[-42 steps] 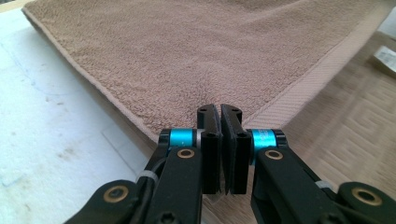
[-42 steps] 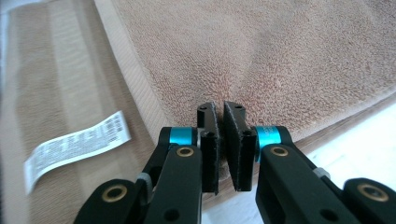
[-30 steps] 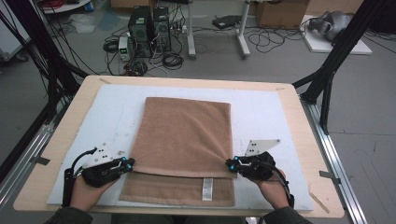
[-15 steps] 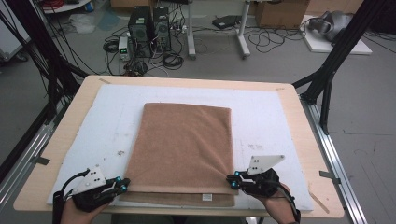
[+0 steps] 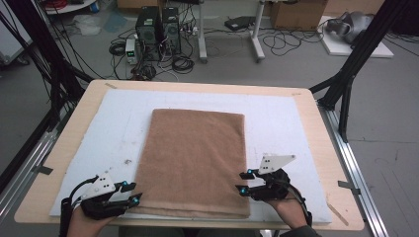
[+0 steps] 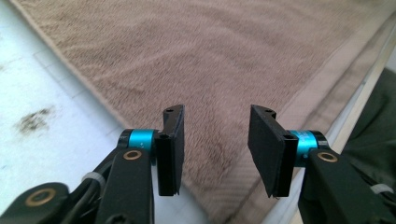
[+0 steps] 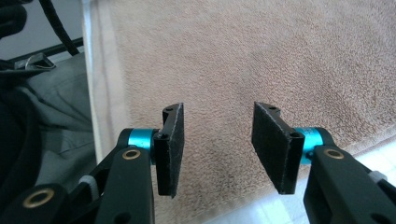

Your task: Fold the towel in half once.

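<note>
Left claw (image 5: 132,198) low at near-left corner of brown towel (image 5: 195,163), jaws partway apart, just been opening, nothing clamped; in left gripper view (image 6: 215,149) only flat towel pile below the gap, pads clear of fabric. Right claw (image 5: 243,181) at towel's right edge near the near-right corner, jaws also partway apart, just been opening, empty; in right gripper view (image 7: 217,147) towel (image 7: 261,65) lying beneath and ahead of the jaws. Folded towel flat betw. both claws, stretching away from them. Under it white pad (image 5: 291,123) on wooden worktop (image 5: 316,106). Beyond, well past worktop's far edge: PC towers (image 5: 158,27), cables on floor.
</note>
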Demonstrator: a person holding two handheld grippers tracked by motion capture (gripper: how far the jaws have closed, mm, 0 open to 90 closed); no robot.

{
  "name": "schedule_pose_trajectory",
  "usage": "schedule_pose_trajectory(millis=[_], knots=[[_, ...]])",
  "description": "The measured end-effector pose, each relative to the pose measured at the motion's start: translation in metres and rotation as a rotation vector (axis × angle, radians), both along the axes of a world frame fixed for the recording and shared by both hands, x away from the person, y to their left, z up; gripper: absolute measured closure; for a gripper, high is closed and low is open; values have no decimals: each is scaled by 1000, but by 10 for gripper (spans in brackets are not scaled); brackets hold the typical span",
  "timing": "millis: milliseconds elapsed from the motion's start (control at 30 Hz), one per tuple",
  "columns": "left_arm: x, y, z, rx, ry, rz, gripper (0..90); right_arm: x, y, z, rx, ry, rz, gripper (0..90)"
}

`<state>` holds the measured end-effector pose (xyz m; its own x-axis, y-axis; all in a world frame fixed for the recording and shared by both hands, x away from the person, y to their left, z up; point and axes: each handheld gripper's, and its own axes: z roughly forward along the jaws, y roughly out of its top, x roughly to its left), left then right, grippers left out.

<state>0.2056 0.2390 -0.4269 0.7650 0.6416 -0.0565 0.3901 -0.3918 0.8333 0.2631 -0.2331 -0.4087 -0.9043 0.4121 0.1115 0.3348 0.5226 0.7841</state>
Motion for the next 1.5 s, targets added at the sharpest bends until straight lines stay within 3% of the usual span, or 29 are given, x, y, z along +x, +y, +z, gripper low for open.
schedule_pose_trajectory(millis=[233, 467, 600, 833, 900, 1000, 1200, 1333, 1400, 1500], knots=[[8, -6, 3, -19, -6, 0, 489, 6, 0, -3, 2, -4, -26, 456], [15, -11, 3, -8, -9, -25, 489, 7, 7, 0, -12, -17, -1, 489], [16, -9, -4, 19, 31, -53, 602, 4, 10, -7, -38, -5, 17, 578], [11, -11, -20, 54, 53, -87, 853, -2, 18, -33, -81, 57, 64, 727], [12, -11, -21, 37, 57, -82, 885, -3, 19, -33, -80, 50, 64, 843], [11, -10, -20, 40, 56, -78, 893, -3, 20, -31, -94, 45, 77, 887], [1, -3, -13, 9, 42, -65, 896, -10, 16, -24, -79, 33, 75, 896], [-4, -1, -14, 27, 45, -76, 898, -12, 13, -26, -79, 48, 82, 894], [-3, 1, -13, 11, 44, -64, 891, -11, 10, -27, -53, 54, 63, 844], [0, 1, -9, -7, 40, -55, 778, -7, 9, -26, -23, 51, 35, 741]])
